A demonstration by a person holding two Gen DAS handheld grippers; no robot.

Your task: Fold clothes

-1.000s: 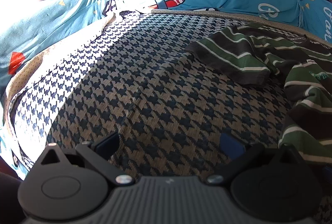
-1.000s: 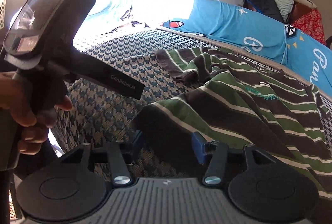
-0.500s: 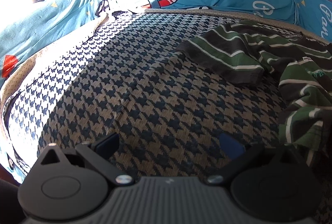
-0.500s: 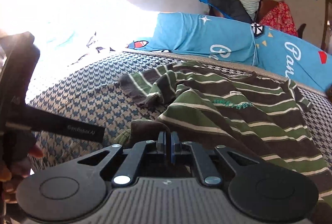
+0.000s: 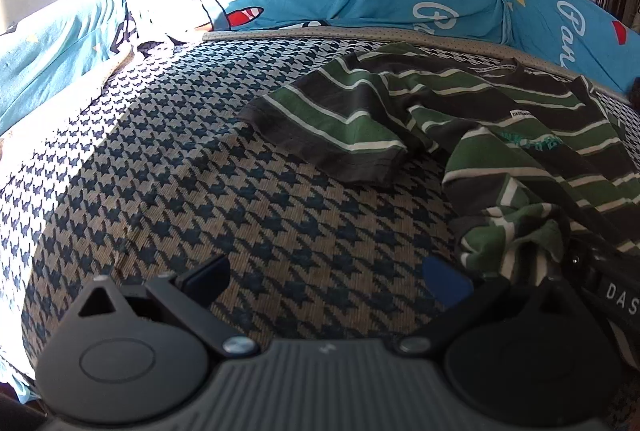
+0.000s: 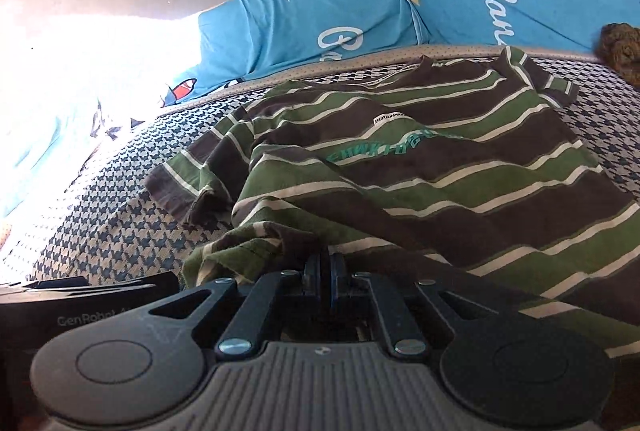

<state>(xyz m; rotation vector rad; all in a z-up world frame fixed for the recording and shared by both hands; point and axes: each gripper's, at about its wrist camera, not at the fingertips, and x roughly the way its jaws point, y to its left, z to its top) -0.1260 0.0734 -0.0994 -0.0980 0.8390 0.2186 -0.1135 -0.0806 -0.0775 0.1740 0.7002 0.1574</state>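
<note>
The striped T-shirt (image 6: 420, 167) lies spread on the bed (image 5: 200, 159), collar away from me toward twelve o'clock, chest print up, one sleeve (image 5: 332, 135) flung out toward nine o'clock and rumpled, the other lying flat at about two o'clock in my right view. Its near left hem corner (image 6: 248, 251) is bunched up right at my right gripper (image 6: 330, 279), whose jaws are pressed together on that fold of cloth — a second ago they stood spread on either side of the same corner, and half a second ago they had just come together. Since then I have eased lower and nearer the bed, the pinch unchanged, so the hold looks settled. My left gripper (image 5: 324, 281) hangs over bare houndstooth cover at about nine o'clock from the shirt, jaws spread wide and pinching nothing; over the last second it has drifted closer, and the sleeve now fills more of its view. With the body open and only this corner gathered, I judge the shirt is not yet folded — the fresh pinch gives me a corner to carry. Beyond the shirt, blue printed bedding (image 6: 320, 19) lines the far edge at twelve o'clock, bright sun washing out the ten o'clock side.
</note>
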